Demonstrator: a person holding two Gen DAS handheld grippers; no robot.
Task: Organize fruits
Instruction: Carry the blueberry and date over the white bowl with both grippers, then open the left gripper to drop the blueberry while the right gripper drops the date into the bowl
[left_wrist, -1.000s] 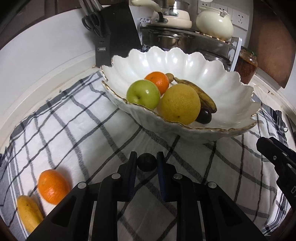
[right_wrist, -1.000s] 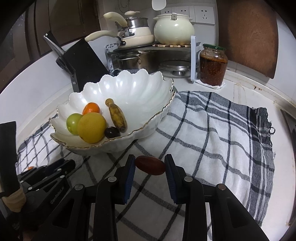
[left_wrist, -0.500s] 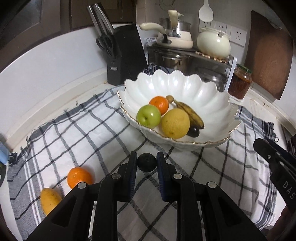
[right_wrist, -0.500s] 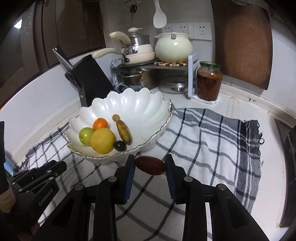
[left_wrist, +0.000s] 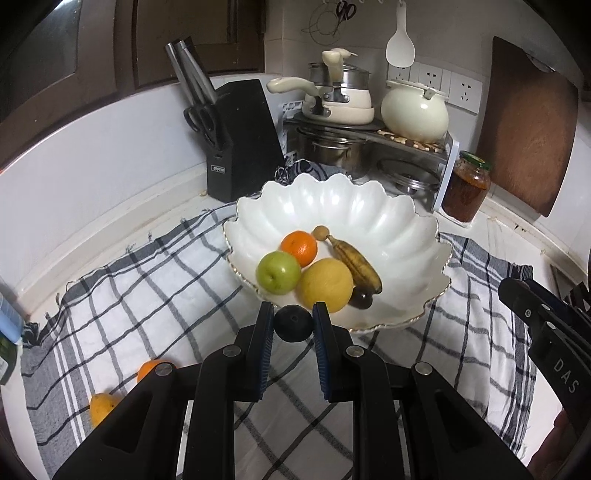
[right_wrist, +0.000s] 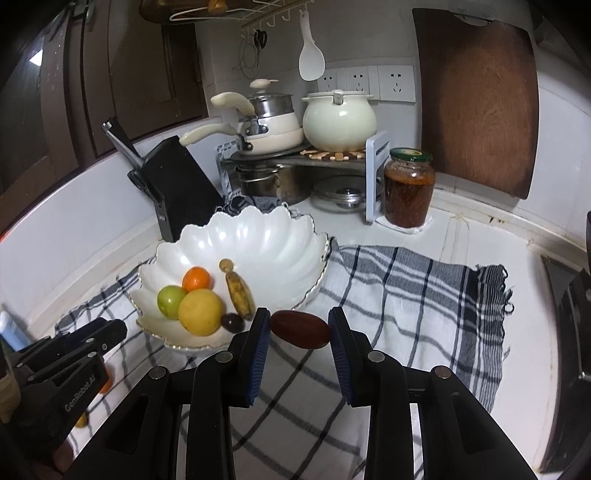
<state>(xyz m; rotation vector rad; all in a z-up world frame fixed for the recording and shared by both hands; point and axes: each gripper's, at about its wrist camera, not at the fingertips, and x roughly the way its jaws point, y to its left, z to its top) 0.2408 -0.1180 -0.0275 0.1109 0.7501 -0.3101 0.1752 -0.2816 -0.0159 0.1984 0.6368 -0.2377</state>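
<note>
While the left hand-held gripper (left_wrist: 293, 325) pinches a small round dark plum (left_wrist: 293, 325) tightly between its blue pads, the right hand-held gripper (right_wrist: 300, 328) is closed on an oval reddish-brown fruit (right_wrist: 301, 329), its pads pressing both ends. Both fruits hang clear of the black-and-white checked cloth (left_wrist: 155, 280) that covers the white table (right_wrist: 491, 258), just in front of the near rim of the white scalloped ceramic bowl (left_wrist: 332, 206). Inside that bowl lie a green apple (left_wrist: 279, 272), an orange tangerine (left_wrist: 299, 248), a large yellow citrus fruit (left_wrist: 325, 285), a brown-spotted banana (left_wrist: 356, 264) and a small dark plum-like fruit (left_wrist: 361, 299). On the cloth at the lower left, a second orange tangerine (left_wrist: 149, 369) and a yellow fruit (left_wrist: 101, 406) lie near each other, partly hidden behind the left hand-held gripper's body. A black knife block (left_wrist: 240, 140) stands behind the bowl.
</note>
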